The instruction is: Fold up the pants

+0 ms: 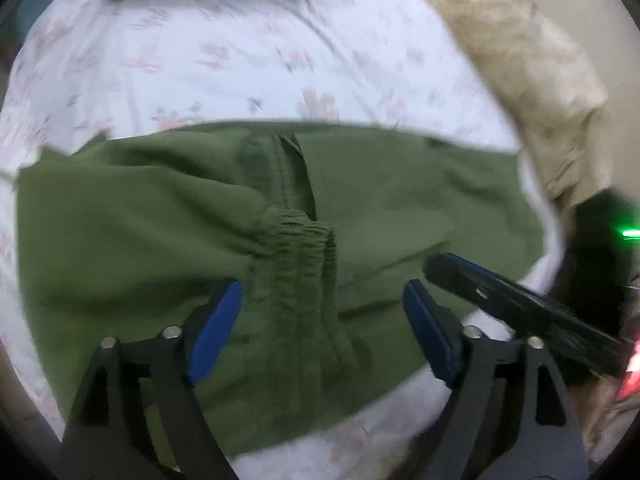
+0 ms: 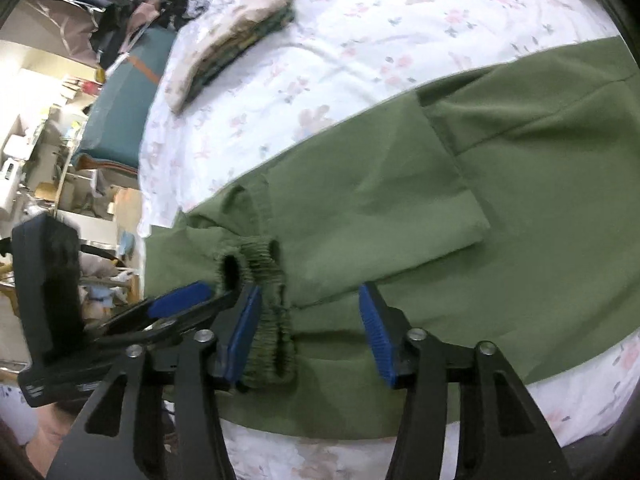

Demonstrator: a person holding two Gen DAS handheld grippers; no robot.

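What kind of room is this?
Probably a lived-in bedroom: green pants lie on a floral bedsheet, a folded garment sits further back, and cluttered shelves stand beside the bed.

Green pants [image 2: 440, 200] run past the right edge.

Pretty clearly somebody's bedroom at home: there's a bed [image 2: 280, 80] made up with a white sheet printed with little pink flowers, and a folded stack of clothes [image 2: 236, 40] sitting on it. Past the edge of the bed it's regular lived-in clutter, a teal mattress or cushion [image 2: 124, 120] with dark clothes [image 2: 160, 8] heaped at its far end, and crowded shelves [image 2: 44, 128] of household bits against a cream wall [image 1: 592, 12].
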